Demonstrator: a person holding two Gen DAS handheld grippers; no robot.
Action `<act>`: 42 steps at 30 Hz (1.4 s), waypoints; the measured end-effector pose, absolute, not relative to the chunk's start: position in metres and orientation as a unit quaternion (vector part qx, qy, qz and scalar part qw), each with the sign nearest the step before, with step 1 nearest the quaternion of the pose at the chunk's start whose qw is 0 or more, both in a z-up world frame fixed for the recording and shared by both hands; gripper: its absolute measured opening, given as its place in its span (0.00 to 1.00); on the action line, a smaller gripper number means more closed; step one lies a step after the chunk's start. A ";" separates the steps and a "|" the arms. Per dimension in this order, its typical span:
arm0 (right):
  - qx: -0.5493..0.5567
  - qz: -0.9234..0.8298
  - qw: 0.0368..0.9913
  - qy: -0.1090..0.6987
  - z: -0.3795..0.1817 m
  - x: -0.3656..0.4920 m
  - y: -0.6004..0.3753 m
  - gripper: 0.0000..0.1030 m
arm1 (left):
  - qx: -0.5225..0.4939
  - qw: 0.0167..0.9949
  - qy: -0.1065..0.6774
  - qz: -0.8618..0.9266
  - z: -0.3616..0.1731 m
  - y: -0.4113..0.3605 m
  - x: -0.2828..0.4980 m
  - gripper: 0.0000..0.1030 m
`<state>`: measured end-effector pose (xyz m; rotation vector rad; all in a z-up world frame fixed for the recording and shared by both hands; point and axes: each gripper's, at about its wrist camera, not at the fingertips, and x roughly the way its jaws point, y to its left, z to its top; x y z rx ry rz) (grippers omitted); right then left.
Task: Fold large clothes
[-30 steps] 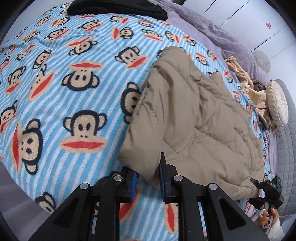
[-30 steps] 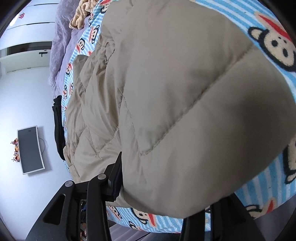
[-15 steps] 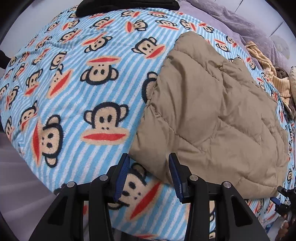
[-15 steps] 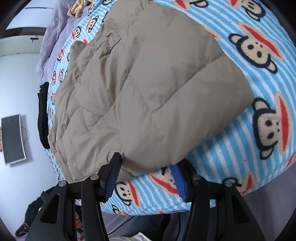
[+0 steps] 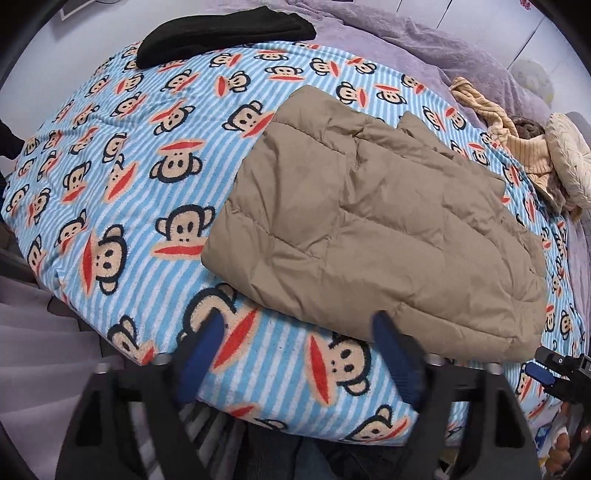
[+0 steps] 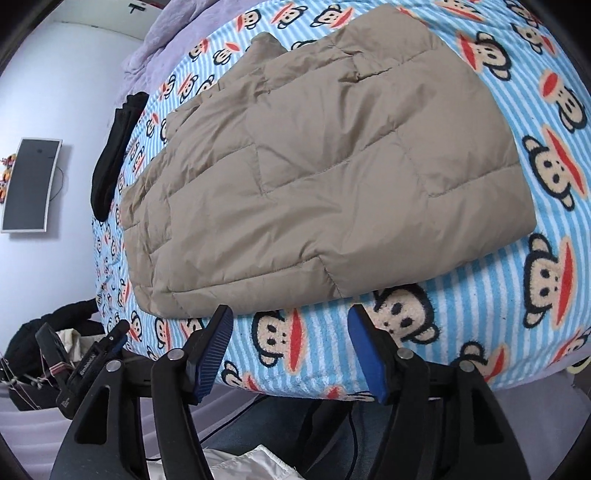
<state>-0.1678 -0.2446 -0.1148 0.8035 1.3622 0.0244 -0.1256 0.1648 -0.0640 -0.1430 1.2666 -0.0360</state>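
Tan quilted jacket (image 5: pixel 373 229) lay folded on the monkey-print blanket (image 5: pixel 110 155), near the bed's front edge. Left gripper (image 5: pixel 295 347) spread wide, empty, just short of the near hem. Right gripper (image 6: pixel 290 332) likewise spread, empty, just below that hem. Jacket's long axis ran along the bed edge, straight ahead of both tools. Neither looked clearly nearer. Black garment (image 5: pixel 221 31) lay well apart, far side.
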 end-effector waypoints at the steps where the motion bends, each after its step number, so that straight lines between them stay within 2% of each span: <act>1: 0.358 0.012 0.706 0.611 -0.112 -0.169 -0.244 0.78 | -0.063 0.808 0.585 -0.017 -0.060 0.163 -0.127 0.93; 13: 0.368 0.005 0.706 0.606 -0.112 -0.138 -0.193 0.78 | -0.016 0.807 0.587 -0.055 -0.053 0.179 -0.086 0.93; 17: 0.366 0.004 0.709 0.603 -0.111 -0.123 -0.169 0.82 | -0.007 0.800 0.596 -0.066 -0.059 0.190 -0.067 0.93; 36: 0.326 -0.052 0.733 0.595 -0.109 -0.080 -0.106 0.85 | 0.025 0.767 0.631 -0.115 -0.105 0.203 -0.008 0.93; 42: 0.313 -0.044 0.710 0.629 -0.118 -0.077 -0.106 0.85 | 0.016 0.754 0.645 -0.123 -0.123 0.207 0.003 0.93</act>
